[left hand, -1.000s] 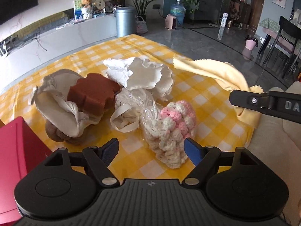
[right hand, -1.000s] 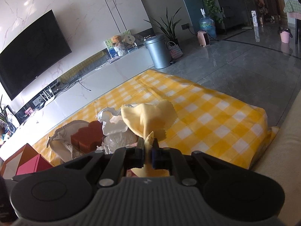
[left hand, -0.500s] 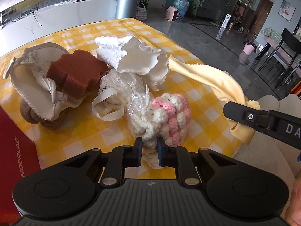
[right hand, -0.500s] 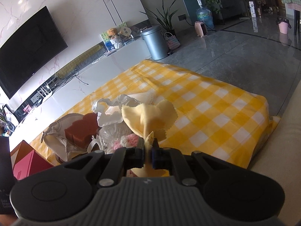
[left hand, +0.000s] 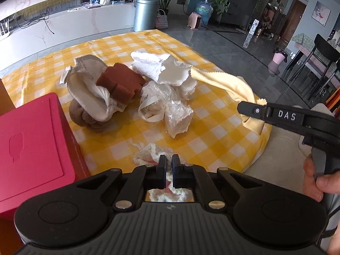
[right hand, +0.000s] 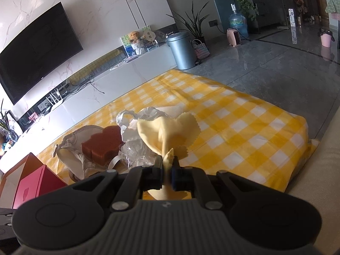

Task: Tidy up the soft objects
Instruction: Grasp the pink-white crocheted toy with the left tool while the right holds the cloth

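My left gripper (left hand: 169,159) is closing the last bit on a pink and white crochet piece (left hand: 146,153). The piece is pinched between the pads and hangs just above the yellow checked cloth (left hand: 212,136). My right gripper (right hand: 167,161) is shut on a pale yellow cloth (right hand: 167,129), held up over the table's right side. In the left wrist view that cloth (left hand: 225,82) trails from the right gripper (left hand: 244,108). On the table lie a brown sponge (left hand: 121,82) on a cream pouch (left hand: 85,85), a white rag (left hand: 161,68) and a plastic-wrapped bundle (left hand: 170,106).
A red box (left hand: 29,148) stands at the table's near left, close to my left gripper. A brown plush (left hand: 85,114) sits under the pouch. A person's hand (left hand: 314,180) holds the right gripper's handle. Beyond the table are a grey bin (left hand: 146,12) and a TV bench.
My left gripper went from wide open around the crochet piece to shut on it, then pulled it back and up, away from the pile. The right gripper kept still with the yellow cloth.
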The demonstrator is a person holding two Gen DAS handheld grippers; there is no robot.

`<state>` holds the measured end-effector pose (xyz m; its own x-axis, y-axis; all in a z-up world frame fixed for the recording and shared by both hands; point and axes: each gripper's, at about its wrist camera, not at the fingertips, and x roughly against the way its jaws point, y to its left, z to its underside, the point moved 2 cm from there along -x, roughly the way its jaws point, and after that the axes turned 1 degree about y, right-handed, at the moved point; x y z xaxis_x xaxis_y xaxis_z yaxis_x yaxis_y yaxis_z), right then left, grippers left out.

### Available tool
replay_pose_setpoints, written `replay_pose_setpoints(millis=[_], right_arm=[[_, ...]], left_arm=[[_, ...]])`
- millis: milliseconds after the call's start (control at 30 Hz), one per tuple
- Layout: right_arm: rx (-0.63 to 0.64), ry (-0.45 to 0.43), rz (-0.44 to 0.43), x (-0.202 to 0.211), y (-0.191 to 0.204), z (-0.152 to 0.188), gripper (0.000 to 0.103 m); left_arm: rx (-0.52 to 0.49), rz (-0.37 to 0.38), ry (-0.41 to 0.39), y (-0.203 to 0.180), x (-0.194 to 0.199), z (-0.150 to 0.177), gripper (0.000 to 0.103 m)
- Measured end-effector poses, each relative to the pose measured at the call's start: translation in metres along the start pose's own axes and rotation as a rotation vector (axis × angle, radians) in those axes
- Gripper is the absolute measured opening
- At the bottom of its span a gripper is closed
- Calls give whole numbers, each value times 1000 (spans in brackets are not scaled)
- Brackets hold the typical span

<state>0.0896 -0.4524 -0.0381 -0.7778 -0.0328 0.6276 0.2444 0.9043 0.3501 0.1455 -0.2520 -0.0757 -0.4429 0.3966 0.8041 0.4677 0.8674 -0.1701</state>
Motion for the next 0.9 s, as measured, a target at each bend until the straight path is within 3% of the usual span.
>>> replay_pose_setpoints(millis=[100, 167, 233, 300, 367, 433, 567, 667, 767, 900], right_arm=[[16, 10, 1, -3, 5, 1, 5], [26, 13, 3, -4, 8, 1, 5], [32, 17, 5, -5, 9, 2, 5], [30, 23, 12, -7, 8, 2, 6], [25, 33, 18, -9, 8, 3, 6], [23, 42, 18, -11, 8, 4, 6], [27, 43, 11, -11, 8, 5, 6], [22, 41, 11, -11, 8, 5, 6], [24, 46, 7, -12, 7, 5, 6], [20, 55, 8, -15, 6, 6, 6]], left_arm=[[-18, -52, 27, 7, -8, 11, 12], [-42, -63, 49, 10, -13, 16, 32], [-95, -30, 112, 8, -16, 20, 62], [-178, -21, 144, 2, -13, 22, 69], [-263, -8, 113, -5, -3, 22, 72], [-351, 18, 89, -14, 2, 22, 89], [-582, 28, 91, -34, -9, 21, 92], [-669, -15, 140, -44, -31, 17, 92], [-673, -37, 195, -47, -56, 8, 92], [-582, -31, 254, -39, -81, -2, 93]])
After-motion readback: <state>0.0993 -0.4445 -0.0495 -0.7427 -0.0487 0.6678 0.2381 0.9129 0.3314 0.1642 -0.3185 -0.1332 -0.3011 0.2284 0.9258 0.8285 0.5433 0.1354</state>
